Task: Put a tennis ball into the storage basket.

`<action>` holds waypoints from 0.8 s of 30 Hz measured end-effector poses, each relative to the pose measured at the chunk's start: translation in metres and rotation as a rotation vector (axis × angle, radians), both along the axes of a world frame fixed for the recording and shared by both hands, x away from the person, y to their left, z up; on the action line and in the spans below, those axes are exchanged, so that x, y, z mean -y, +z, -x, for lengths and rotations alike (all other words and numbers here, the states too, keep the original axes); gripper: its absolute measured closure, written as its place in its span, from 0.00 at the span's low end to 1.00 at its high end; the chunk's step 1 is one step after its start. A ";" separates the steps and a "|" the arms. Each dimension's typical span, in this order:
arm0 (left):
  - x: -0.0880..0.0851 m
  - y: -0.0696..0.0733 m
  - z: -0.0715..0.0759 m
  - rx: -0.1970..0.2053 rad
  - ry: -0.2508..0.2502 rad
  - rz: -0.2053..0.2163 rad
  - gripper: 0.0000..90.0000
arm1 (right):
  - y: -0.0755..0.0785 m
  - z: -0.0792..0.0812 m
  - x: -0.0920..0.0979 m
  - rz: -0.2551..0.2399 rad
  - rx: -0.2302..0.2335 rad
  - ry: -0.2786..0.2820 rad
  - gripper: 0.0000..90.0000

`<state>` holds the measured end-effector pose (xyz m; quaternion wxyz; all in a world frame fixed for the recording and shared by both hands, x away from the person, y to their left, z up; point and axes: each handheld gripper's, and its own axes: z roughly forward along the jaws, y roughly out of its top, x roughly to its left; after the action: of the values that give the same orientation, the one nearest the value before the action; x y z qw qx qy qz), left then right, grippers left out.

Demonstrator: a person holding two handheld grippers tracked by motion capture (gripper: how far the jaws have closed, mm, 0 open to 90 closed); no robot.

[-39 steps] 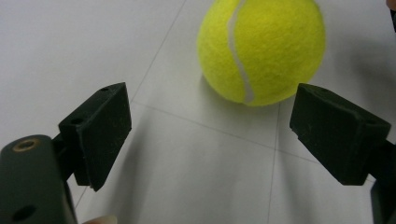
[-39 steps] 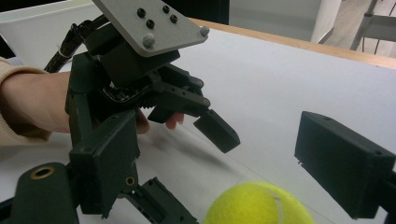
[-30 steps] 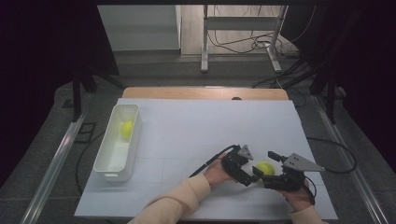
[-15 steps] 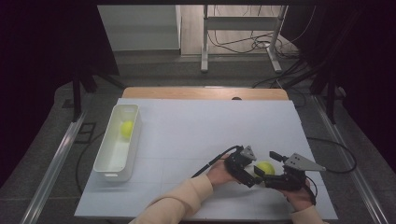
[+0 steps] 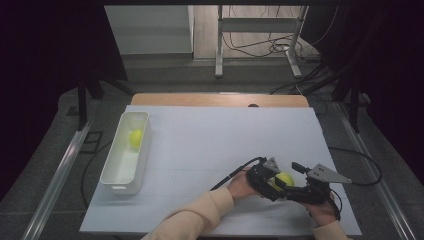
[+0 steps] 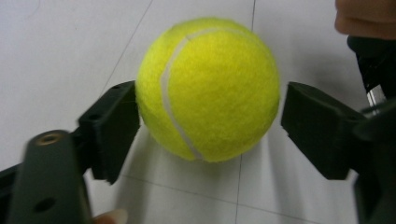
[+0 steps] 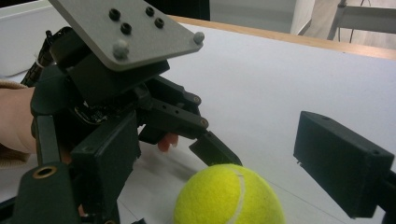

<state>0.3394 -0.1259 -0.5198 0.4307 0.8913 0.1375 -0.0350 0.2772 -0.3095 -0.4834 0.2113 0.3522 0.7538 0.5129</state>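
A yellow tennis ball (image 5: 284, 178) lies on the white table near its front right. My left gripper (image 5: 274, 180) comes in from the left, and its jaws have just been closing around the ball (image 6: 210, 88). In the left gripper view one pad (image 6: 114, 123) touches the ball and the other pad (image 6: 317, 126) stands a sliver off it. My right gripper (image 5: 291, 182) faces it from the right, open wide, with the ball (image 7: 229, 196) low between its jaws. One left fingertip (image 7: 212, 151) rests against the ball's far side.
A white bin (image 5: 112, 167) stands at the table's left and holds a second yellow ball (image 5: 136, 137). A wooden strip (image 5: 220, 99) runs along the far edge, with stand legs and cables on the floor beyond. A black cable (image 5: 360, 170) trails off to the right.
My left gripper has edged a little to the right onto the ball, and its jaws have narrowed around it. The right gripper and the ball have stayed in place.
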 end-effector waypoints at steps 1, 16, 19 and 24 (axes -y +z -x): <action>0.000 0.000 0.000 0.000 0.000 0.000 0.29 | 0.000 0.000 0.000 0.000 0.000 0.000 0.16; -0.010 0.006 0.000 -0.002 -0.012 -0.005 0.33 | -0.001 0.000 -0.001 0.001 -0.005 0.005 0.16; -0.011 0.007 -0.001 -0.001 -0.012 -0.003 0.34 | 0.000 0.000 -0.001 0.001 -0.005 0.005 0.16; -0.017 0.008 -0.002 -0.005 -0.008 -0.011 0.34 | 0.000 0.000 -0.001 0.001 -0.001 0.004 0.16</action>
<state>0.3409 -0.1093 -0.5117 0.4255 0.8940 0.1351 -0.0381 0.2771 -0.3088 -0.4837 0.2101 0.3508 0.7550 0.5127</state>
